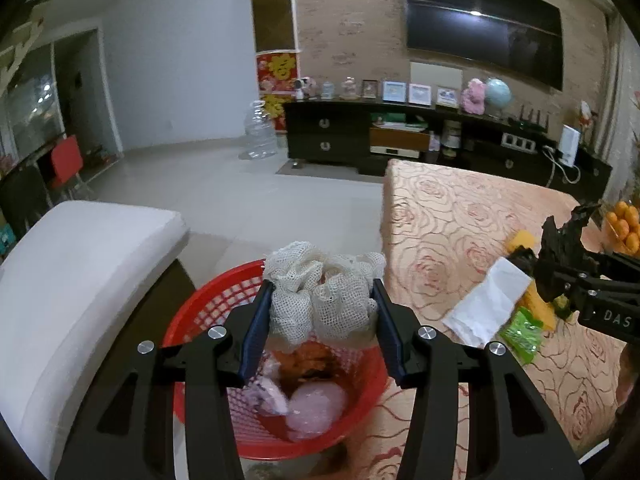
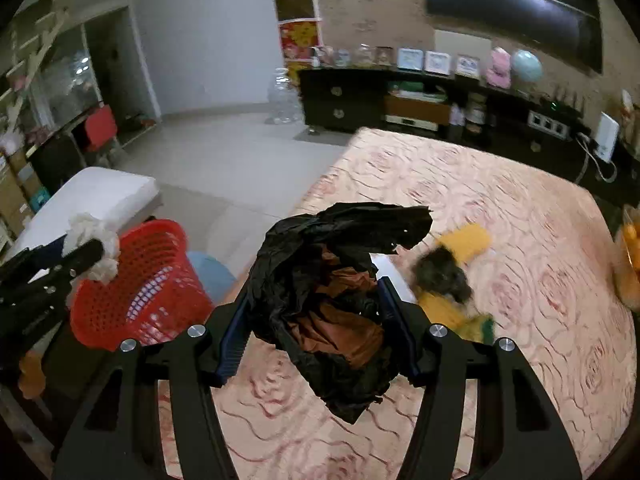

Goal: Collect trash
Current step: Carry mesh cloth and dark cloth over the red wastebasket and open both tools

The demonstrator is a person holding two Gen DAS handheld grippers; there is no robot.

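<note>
Left tongs [image 1: 322,312] grip mesh [image 1: 324,296]; basket [image 1: 200,308] contents visible.

You have two grippers in play, the left gripper [image 1: 323,300] carrying one wad of white netting [image 1: 324,292] and the right gripper [image 2: 316,304] carrying one crumpled black bag [image 2: 336,280]. At lower centre of your left view sits one red basket [image 1: 200,304], and to its right on the one rose-patterned tabletop [image 1: 440,220] you can count one white tissue [image 1: 486,304], one green packet [image 1: 522,332] and one yellow wrapper [image 1: 520,240]. Along the dark cabinet in the upper half stand four framed pictures [image 1: 419,94], one globe [image 1: 498,93] and one pink plush toy [image 1: 474,96], with one big clear water bottle [image 1: 259,130] on the floor to its left.
</note>
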